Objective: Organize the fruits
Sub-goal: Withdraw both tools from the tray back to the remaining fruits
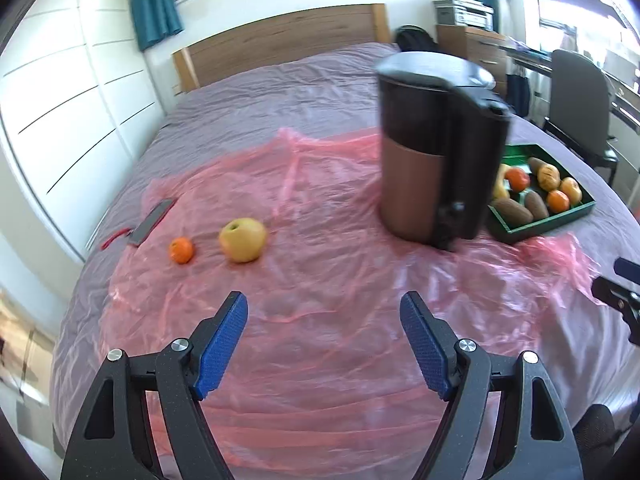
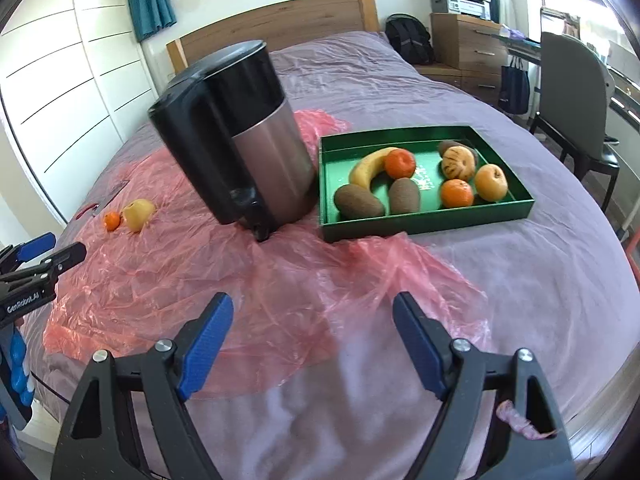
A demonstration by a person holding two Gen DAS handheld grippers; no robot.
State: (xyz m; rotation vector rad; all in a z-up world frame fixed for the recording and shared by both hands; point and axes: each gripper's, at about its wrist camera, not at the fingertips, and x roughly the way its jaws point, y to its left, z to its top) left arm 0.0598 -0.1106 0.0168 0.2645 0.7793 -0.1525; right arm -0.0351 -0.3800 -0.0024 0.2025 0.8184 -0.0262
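A yellow apple [image 1: 242, 239] and a small mandarin [image 1: 181, 250] lie loose on the pink plastic sheet [image 1: 320, 280], ahead and left of my open, empty left gripper [image 1: 324, 312]. They also show far left in the right wrist view: the apple [image 2: 138, 214] and the mandarin [image 2: 112, 220]. A green tray [image 2: 424, 224] holds a banana [image 2: 366, 168], two mandarins [image 2: 400, 163], two kiwis [image 2: 358, 201], an apple [image 2: 491, 182] and a brown striped fruit [image 2: 458, 163]. My right gripper [image 2: 312, 312] is open and empty, short of the tray.
A black and steel kettle [image 2: 248, 140] stands on the sheet between the loose fruit and the tray [image 1: 540, 224]. A dark flat object with a red cord [image 1: 150, 222] lies at the sheet's left edge. A chair [image 2: 576, 92] and drawers [image 2: 464, 48] stand right of the bed.
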